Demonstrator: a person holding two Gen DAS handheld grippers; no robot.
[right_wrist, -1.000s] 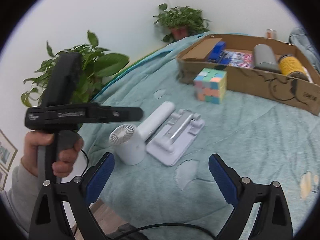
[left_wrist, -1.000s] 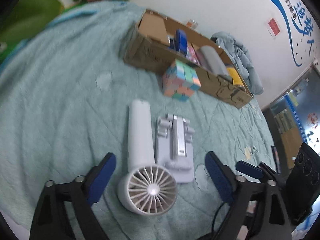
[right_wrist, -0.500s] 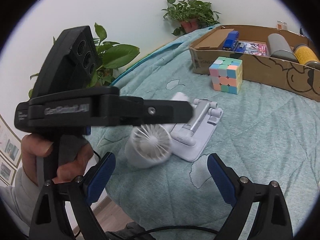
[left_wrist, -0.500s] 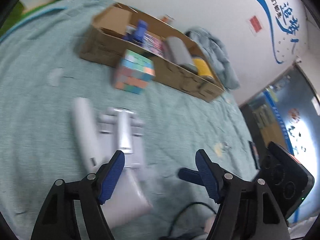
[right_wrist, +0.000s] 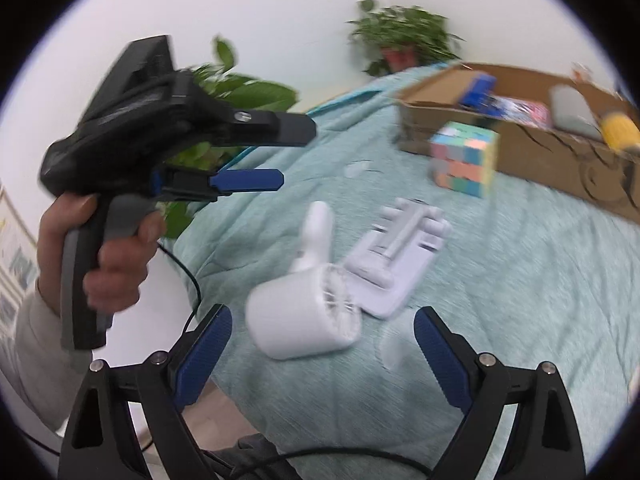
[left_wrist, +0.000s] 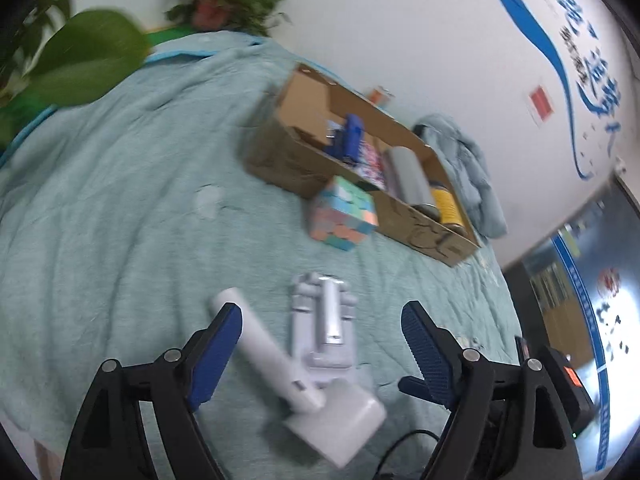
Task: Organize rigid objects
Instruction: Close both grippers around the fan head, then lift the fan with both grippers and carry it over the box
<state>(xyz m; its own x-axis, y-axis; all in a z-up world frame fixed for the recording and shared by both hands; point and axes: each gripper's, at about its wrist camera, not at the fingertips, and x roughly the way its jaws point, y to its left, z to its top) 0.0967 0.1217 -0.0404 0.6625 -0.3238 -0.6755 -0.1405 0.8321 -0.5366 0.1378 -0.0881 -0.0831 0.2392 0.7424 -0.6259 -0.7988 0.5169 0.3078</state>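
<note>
White handheld fan (left_wrist: 320, 408) lies on teal blanket (left_wrist: 112, 216), at 6 o'clock in my left wrist view – handle points toward 11, head nearest camera, blurred. White folding stand (left_wrist: 326, 328) just beside fan, touching it I think. Pastel cube (left_wrist: 344, 214) at 1 o'clock beyond stand, close against cardboard box (left_wrist: 280, 156). My left gripper (left_wrist: 320, 344) spread wide, above fan, nothing held. My right gripper (right_wrist: 322, 344) wide too, empty – fan head (right_wrist: 304, 316) between its fingers in view.
</note>
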